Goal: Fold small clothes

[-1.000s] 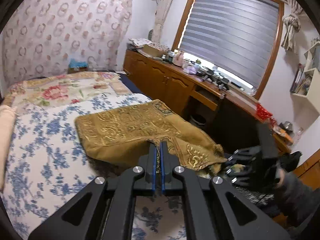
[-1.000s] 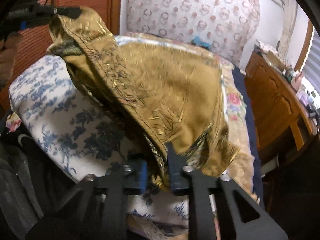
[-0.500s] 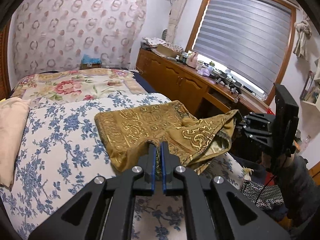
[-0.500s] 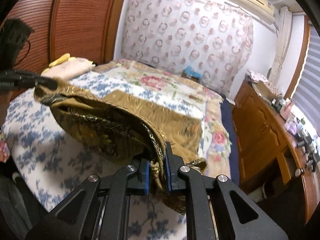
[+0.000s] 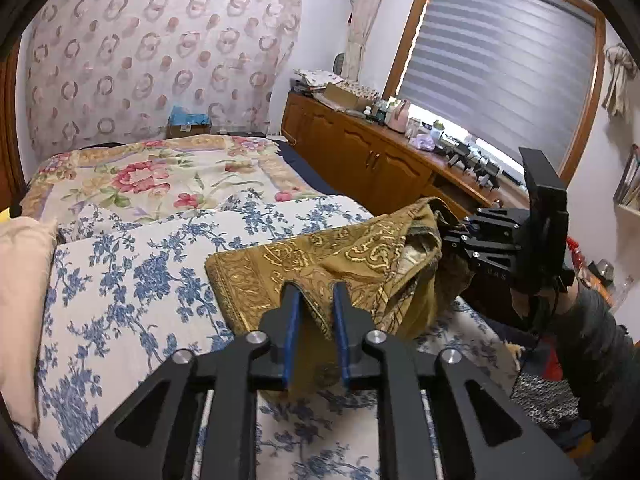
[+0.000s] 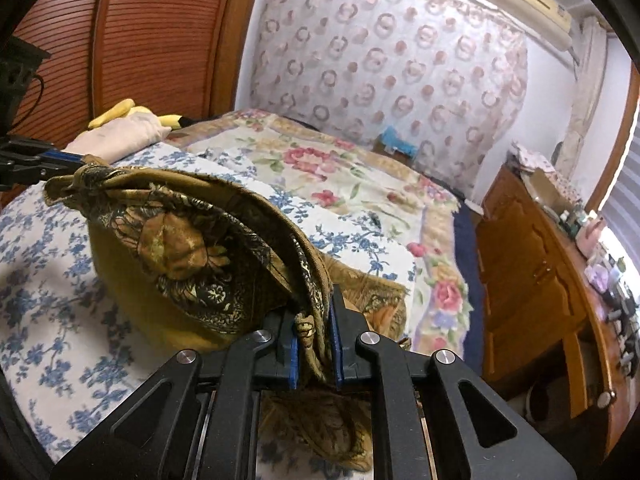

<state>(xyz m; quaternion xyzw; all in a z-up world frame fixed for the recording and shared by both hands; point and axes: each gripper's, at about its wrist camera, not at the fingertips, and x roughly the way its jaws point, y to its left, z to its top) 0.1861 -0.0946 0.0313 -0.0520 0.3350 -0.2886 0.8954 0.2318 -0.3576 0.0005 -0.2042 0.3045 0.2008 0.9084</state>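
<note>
Both fisheye views sit close above the bed (image 5: 120, 264), facing the patterned curtain (image 5: 160, 60). The left view has the window (image 5: 500, 68) at upper right; the right view, wooden doors (image 6: 132, 40) at upper left.

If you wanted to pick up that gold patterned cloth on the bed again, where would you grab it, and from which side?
Probably by its near hem. The cloth lies half on the bed, its far part flat and hard to pinch, while the near hem is bunched and raised. Coming in low from the foot of the bed, each gripper takes one end of it, as the left gripper and right gripper sit now.
</note>
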